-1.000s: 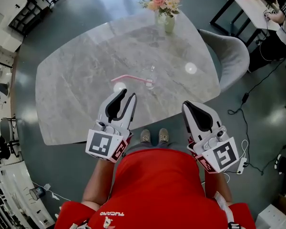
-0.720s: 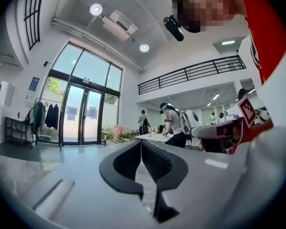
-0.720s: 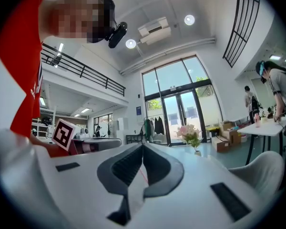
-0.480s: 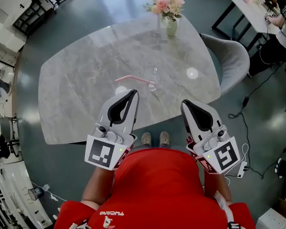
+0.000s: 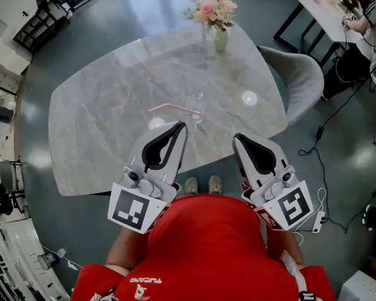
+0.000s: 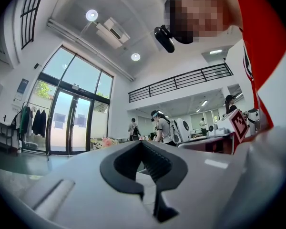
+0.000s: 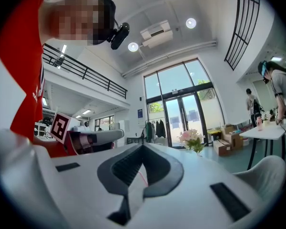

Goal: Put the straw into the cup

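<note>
Grey marble surface [image 5: 100, 105] inspected: found pink straw [image 5: 170, 109] lying crosswise just beyond left gripper [image 5: 180, 126], one end at glass cup [image 5: 197, 107]. Found it nearer than right gripper [image 5: 238, 138]; both closed, empty.

Bright daylight, glare patches on the table [image 5: 100, 118], fisheye-bent edges.
</note>
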`<act>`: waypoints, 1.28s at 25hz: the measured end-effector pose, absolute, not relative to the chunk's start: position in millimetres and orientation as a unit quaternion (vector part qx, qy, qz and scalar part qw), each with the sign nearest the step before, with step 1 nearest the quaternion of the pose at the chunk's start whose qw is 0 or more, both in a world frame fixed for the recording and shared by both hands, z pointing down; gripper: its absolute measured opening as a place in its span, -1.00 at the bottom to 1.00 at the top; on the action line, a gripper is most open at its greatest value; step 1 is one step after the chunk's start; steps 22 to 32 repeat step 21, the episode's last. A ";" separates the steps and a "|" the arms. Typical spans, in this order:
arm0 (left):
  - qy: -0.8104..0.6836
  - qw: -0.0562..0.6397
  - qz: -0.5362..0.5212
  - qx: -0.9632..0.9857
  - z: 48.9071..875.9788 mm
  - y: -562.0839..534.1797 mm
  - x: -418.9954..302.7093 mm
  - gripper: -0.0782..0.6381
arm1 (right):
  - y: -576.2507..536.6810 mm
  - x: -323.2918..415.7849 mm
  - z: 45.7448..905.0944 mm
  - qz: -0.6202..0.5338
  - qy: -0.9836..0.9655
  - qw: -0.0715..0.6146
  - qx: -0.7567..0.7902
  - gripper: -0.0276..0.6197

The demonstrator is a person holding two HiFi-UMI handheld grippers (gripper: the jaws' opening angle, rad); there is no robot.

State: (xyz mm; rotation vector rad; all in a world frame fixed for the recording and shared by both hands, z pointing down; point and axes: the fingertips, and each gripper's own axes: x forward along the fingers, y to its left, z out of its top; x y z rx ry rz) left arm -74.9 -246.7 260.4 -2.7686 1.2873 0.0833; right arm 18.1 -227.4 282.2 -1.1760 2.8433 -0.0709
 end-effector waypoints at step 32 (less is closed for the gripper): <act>0.400 0.015 0.032 -0.916 269.4 -252.7 -64.8 -0.77 | -231.3 26.2 278.4 -0.020 0.916 0.031 -0.399 -0.91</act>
